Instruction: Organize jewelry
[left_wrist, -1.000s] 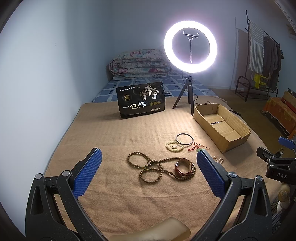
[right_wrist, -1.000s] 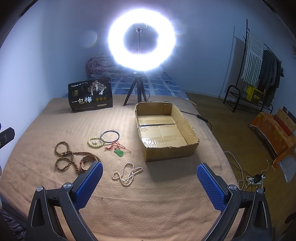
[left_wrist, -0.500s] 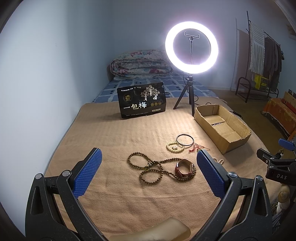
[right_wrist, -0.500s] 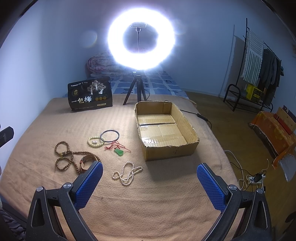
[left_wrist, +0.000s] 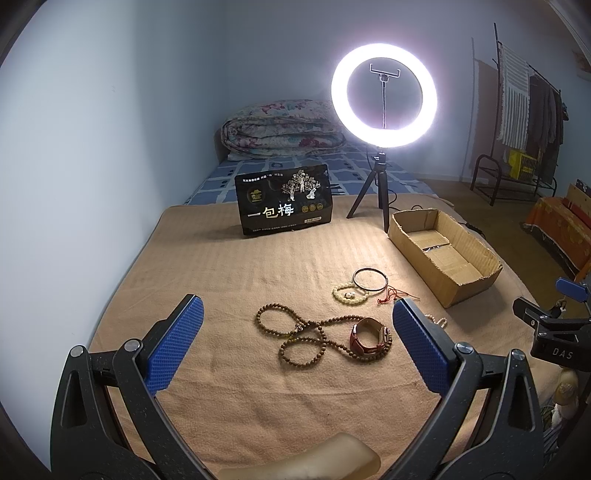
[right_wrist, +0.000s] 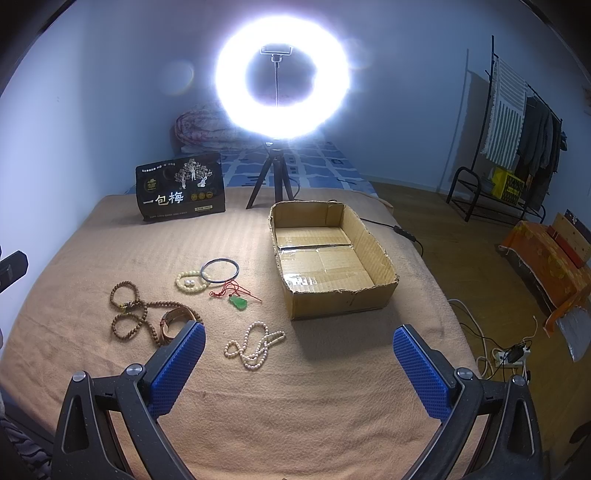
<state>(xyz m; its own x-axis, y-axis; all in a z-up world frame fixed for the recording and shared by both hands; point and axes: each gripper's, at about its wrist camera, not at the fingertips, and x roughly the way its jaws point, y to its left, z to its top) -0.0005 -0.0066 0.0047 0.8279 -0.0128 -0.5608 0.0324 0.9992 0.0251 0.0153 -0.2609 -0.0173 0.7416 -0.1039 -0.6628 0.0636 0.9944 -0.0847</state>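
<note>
Both hand-held grippers spread wide, holding nothing; jewelry all loose on the bed blanket (right_wrist: 332, 387), cardboard box (right_wrist: 334, 258) empty.
Risk: brown bead strand (left_wrist: 306, 338) loops around the watch (left_wrist: 369, 336), so lifting either from left hand-held gripper (left_wrist: 295, 350) likely drags both. Pearl necklace (right_wrist: 253, 345) near right hand-held gripper (right_wrist: 299, 369) could slip out of a pinch and trail short of the box.

Left tool (left_wrist: 297, 341) and right tool (right_wrist: 299, 363) apparently hover, spread wide.

A tan blanket-covered bed (right_wrist: 332, 398) carries jewelry ahead-left of the right gripper (right_wrist: 299, 365), a cardboard box (right_wrist: 373, 254) straight ahead, ring light tripod (right_wrist: 273, 177) and black pouch (right_wrist: 181, 192) beyond.
</note>
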